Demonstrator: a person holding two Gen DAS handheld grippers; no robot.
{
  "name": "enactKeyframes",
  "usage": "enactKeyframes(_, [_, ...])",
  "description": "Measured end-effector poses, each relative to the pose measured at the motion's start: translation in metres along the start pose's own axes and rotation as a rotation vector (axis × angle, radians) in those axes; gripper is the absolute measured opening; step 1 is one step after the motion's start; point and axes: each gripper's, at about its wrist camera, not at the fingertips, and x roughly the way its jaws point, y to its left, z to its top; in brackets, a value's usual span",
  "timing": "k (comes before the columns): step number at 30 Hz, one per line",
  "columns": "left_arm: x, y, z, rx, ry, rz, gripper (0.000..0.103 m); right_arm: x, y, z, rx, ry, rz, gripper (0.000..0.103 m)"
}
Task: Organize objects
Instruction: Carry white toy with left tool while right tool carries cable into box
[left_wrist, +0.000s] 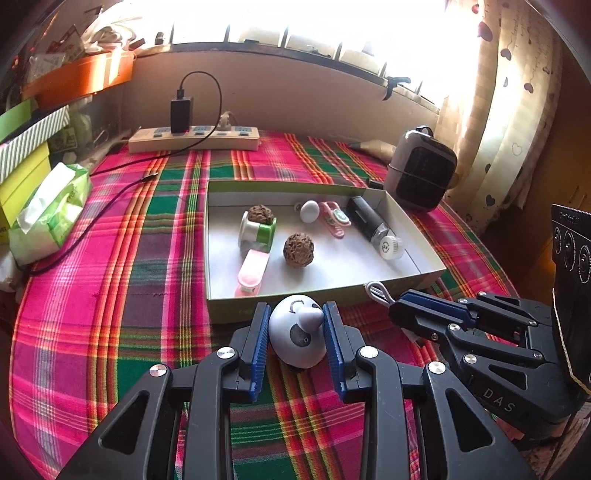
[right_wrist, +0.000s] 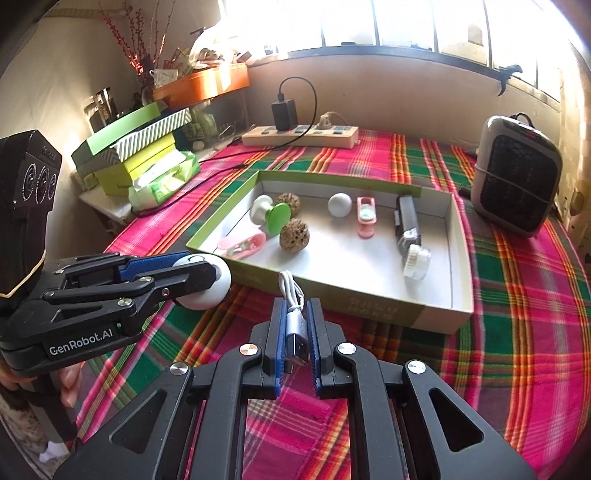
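Left tongs (left_wrist: 295, 332) clamp white toy (left_wrist: 295, 334); right tongs (right_wrist: 295, 332) pinch USB cable (right_wrist: 295, 325).

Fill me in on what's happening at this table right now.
A person is tidying small items into an open cardboard box on a plaid tablecloth, holding a gripper in each hand. The left gripper is shut on a white egg-shaped gadget; the right gripper pinches a coiled white USB cable. Both hang just short of the box's near wall. Inside already lie two walnuts, a white ball, pink clips and a black brush device.
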Motion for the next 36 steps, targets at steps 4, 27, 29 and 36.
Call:
enactKeyframes(4, [0.001,-0.005,0.006,0.009,-0.007,-0.012,0.027,-0.002,-0.005,0.006,0.002,-0.009,-0.011,0.012])
enactKeyframes(27, [0.041,-0.014,0.038,0.014,0.011,-0.035,0.027,0.032,-0.039,0.051,0.019,0.001,-0.019,0.012])
enactKeyframes(29, [0.044,-0.014,0.039,0.017,0.016,-0.031,0.027,0.038,-0.042,0.054,0.023,0.008,-0.014,0.012])
enactKeyframes(36, [0.057,-0.012,0.037,0.011,0.046,-0.027,0.026,0.055,-0.046,0.062,0.018,0.040,0.000,0.012])
